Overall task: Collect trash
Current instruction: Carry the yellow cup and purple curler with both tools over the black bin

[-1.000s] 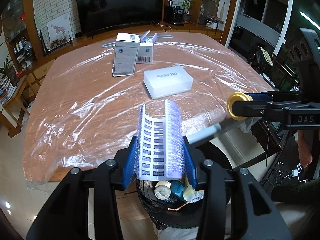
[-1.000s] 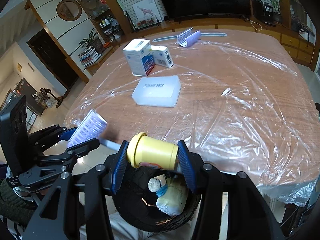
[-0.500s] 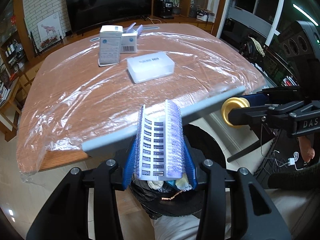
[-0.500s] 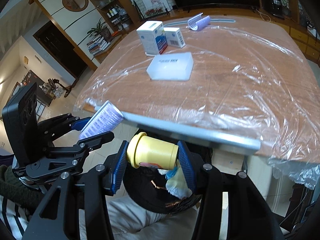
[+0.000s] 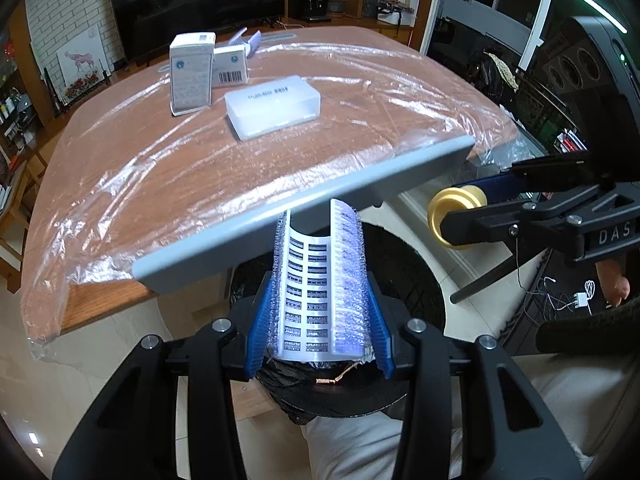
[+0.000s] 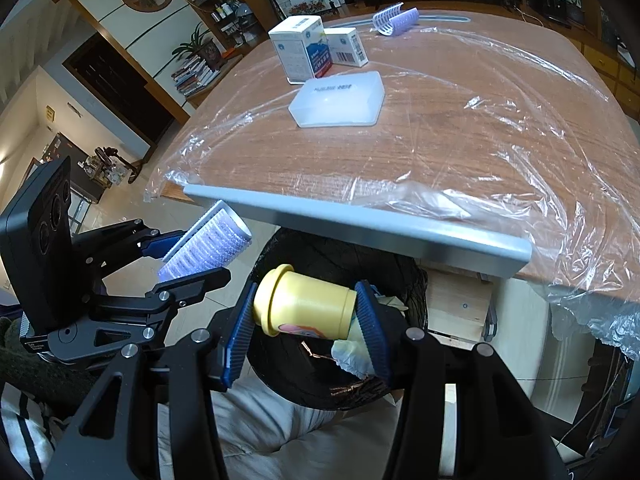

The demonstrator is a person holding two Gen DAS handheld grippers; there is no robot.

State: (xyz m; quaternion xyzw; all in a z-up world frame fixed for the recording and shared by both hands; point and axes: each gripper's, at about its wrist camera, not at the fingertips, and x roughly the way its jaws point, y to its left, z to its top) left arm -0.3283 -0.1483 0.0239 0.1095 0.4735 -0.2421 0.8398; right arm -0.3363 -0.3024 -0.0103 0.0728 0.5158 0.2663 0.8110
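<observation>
Both loads have been carried off the table (image 5: 168,184) and lowered over the bin (image 6: 344,256). The curler (image 5: 320,292) is clamped in the left gripper (image 5: 320,320), the yellow cup (image 6: 306,310) in the right gripper (image 6: 306,320). Release seems next.

Indoor light, fairly even and cool. Strong glare streaks on plastic sheet (image 5: 360,92) over the bench (image 6: 440,152). Heavy fisheye bending, dark vignette at corners. Sharp focus throughout, no motion blur.
</observation>
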